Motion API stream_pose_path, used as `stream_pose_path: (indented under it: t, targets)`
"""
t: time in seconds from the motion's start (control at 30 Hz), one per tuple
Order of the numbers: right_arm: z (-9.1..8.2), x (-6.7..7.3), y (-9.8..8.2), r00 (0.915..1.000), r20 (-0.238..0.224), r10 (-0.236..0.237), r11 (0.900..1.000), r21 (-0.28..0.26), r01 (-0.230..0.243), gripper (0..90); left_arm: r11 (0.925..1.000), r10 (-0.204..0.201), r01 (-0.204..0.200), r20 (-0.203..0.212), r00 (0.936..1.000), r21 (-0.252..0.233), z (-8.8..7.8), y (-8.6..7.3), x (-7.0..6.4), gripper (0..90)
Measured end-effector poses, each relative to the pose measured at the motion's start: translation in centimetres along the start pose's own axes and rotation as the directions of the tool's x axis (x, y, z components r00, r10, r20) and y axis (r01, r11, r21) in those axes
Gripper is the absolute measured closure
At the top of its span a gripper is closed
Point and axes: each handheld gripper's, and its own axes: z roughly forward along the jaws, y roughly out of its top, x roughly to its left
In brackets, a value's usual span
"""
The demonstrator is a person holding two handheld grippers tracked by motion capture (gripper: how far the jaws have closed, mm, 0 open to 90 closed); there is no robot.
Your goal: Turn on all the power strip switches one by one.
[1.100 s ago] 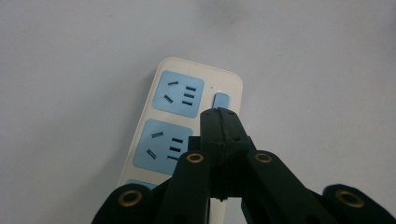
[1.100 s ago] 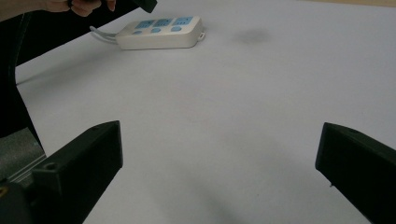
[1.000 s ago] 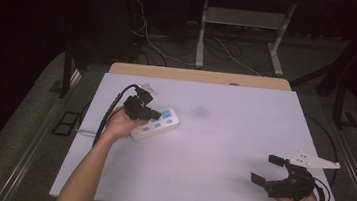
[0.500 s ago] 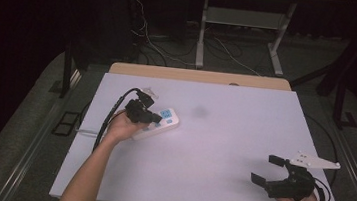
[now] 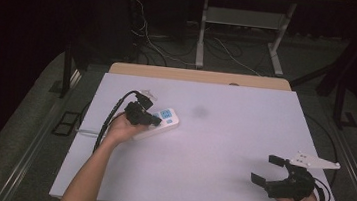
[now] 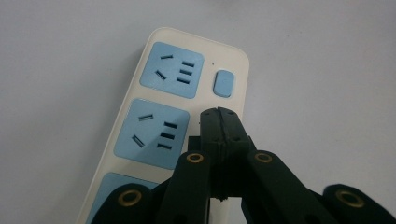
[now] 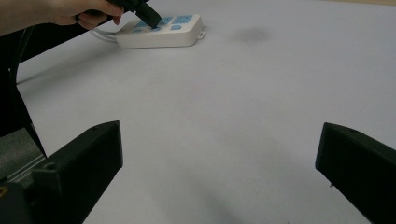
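Apparently mid-task: left gripper (image 6: 219,112), jaws together, tip over power strip (image 6: 154,126), near its switch (image 6: 223,83), unpressed. Right gripper (image 5: 265,170) spread, idle near right.

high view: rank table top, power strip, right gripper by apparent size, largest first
1. table top, by far the largest.
2. right gripper with its grey plate.
3. power strip, partly covered by the left gripper; near the right gripper in size, so that order is unsure.
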Motion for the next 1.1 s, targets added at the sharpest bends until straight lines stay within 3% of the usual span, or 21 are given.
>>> stream_pose_path:
  t: [0.3, 0.4, 0.63, 0.8, 1.1]
  targets:
    - [-0.05, 0.02, 0.00, 1.0000, -0.001, -0.004, 1.000, -0.001, 0.004, 0.7, 1.0000, -0.005, 0.005, 0.008, 1.0000, 0.005, 0.14, -0.07, 0.14, 89.9]
    - [-0.06, 0.03, 0.00, 1.0000, 0.000, -0.005, 1.000, -0.003, 0.005, 0.7, 0.9992, -0.041, 0.041, 0.021, 0.9989, 0.004, 0.15, -0.14, 0.37, 90.0]
    - [-0.02, 0.15, -0.02, 1.0000, -0.004, -0.006, 1.000, 0.000, 0.006, 0.7, 0.9996, -0.028, 0.028, 0.005, 0.9996, 0.009, 0.28, -0.19, 0.17, 90.0]
    - [-0.04, 0.18, 0.02, 0.9999, -0.002, -0.010, 1.000, -0.002, 0.010, 0.7, 0.9986, -0.052, 0.052, 0.024, 0.9984, 0.000, 0.26, -0.33, 0.45, 90.0]
    - [-0.11, 0.07, -0.02, 1.0000, 0.001, -0.006, 1.000, -0.004, 0.006, 0.7, 0.9992, -0.039, 0.038, 0.015, 0.9991, 0.009, 0.26, -0.17, 0.34, 90.0]
